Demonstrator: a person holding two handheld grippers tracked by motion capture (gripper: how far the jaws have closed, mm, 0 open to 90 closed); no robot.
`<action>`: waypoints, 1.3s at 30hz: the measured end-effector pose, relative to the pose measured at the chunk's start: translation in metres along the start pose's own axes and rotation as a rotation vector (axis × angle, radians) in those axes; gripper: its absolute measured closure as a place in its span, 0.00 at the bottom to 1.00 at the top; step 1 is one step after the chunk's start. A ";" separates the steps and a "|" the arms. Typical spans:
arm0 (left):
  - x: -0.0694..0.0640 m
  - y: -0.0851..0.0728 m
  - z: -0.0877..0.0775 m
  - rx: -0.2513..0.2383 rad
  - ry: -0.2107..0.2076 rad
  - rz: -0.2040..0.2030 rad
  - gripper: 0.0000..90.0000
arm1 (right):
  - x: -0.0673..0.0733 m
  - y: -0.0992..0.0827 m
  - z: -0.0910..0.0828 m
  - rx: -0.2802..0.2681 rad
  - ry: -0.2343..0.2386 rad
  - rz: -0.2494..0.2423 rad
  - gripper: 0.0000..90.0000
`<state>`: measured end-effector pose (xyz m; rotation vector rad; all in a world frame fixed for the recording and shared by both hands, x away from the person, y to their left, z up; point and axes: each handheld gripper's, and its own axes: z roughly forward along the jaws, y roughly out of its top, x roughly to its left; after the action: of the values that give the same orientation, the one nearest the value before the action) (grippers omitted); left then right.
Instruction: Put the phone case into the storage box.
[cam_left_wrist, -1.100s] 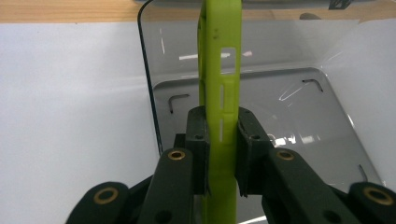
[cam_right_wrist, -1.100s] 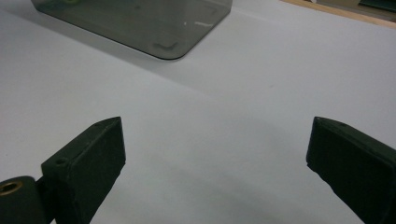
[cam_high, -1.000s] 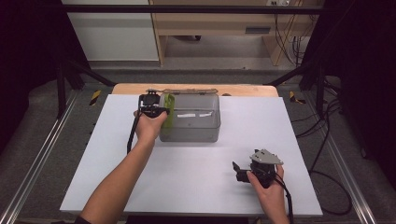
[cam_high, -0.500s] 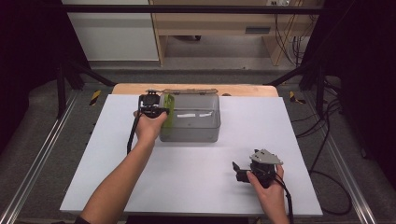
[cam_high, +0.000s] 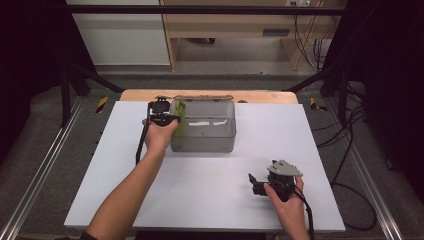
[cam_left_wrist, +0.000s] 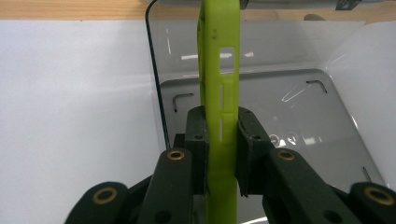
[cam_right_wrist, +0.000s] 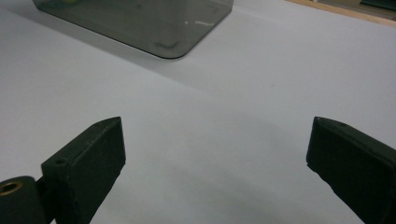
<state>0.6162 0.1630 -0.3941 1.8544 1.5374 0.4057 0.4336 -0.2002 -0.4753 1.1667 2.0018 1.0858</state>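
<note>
Green phone case (cam_left_wrist: 219, 107) clamped edge-on in left gripper (cam_left_wrist: 219, 154), over clear bin (cam_high: 210, 137) left end. Right gripper (cam_right_wrist: 215, 158) gaping, nothing held, on white table (cam_high: 210, 195).

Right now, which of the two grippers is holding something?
The left gripper: its jaws clamp a green phone case over the clear bin. The right gripper stands open, empty.

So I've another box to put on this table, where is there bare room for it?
The widest bare patch of the white table lies between the clear bin and the near edge, left of the right tool. The strip right of the bin is bare too. It is crowded at the bin's left end, where the left tool holds a green case.
</note>
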 end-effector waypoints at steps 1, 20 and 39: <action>0.000 0.000 0.000 0.000 0.000 0.000 0.85 | 0.000 0.000 0.000 0.000 0.000 0.000 0.06; -0.002 0.000 0.002 -0.027 0.013 0.017 0.77 | 0.000 0.000 0.001 0.004 0.002 0.000 0.06; -0.007 0.003 -0.037 -0.335 -0.006 0.205 0.44 | 0.001 0.000 0.000 0.002 0.002 0.002 0.06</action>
<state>0.5933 0.1669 -0.3644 1.7460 1.1926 0.7056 0.4333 -0.1990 -0.4756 1.1692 2.0041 1.0870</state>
